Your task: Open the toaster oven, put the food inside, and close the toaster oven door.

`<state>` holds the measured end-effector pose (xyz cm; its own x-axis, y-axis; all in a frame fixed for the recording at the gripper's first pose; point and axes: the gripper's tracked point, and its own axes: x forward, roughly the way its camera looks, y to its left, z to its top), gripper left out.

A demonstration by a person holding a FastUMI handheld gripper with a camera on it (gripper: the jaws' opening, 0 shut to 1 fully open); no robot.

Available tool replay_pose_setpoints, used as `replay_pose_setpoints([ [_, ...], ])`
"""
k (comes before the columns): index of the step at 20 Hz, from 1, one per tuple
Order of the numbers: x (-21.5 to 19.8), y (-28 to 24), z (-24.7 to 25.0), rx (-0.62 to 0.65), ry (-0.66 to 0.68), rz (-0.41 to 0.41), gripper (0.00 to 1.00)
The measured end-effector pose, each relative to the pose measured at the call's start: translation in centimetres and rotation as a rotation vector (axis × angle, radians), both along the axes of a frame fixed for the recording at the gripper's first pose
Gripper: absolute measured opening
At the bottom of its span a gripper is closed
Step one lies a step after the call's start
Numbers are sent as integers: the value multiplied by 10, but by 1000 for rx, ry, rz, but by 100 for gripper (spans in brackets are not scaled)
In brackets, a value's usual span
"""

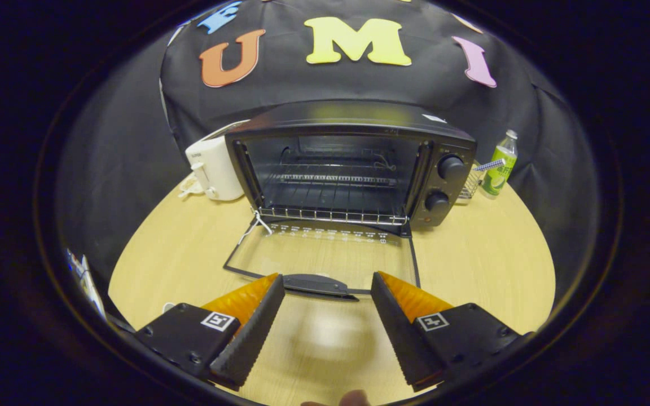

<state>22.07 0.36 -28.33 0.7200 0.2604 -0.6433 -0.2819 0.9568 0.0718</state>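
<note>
My gripper (328, 287) hangs released, fingers wide, holding nothing. Toaster oven (353, 163) door (325, 256) lies flat: rigid glass, likely slippery; I'd grasp its handle (316, 285).

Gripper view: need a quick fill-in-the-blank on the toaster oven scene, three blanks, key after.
1. The glass door of the black toaster oven lies folded ____ on the round wooden table.
2. The gripper has its fingers ____, holding nothing, with the dark door handle just ahead of them.
3. The white appliance stands beside the oven, on the side opposite its two ____.

Missing words: down (open); open; knobs
</note>
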Motion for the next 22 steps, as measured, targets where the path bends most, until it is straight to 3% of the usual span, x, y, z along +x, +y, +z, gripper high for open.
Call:
replay_pose_setpoints([
  [3, -24, -4, 39, 94, 19, 92, 100],
  [9, -93, 12, 84, 294, 229, 268, 100],
  [12, -125, 34, 70, 351, 386, 324, 100],
  [16, -160, 64, 35, 396, 587, 338, 100],
  [22, -181, 89, -12, 347, 706, 347, 98],
])
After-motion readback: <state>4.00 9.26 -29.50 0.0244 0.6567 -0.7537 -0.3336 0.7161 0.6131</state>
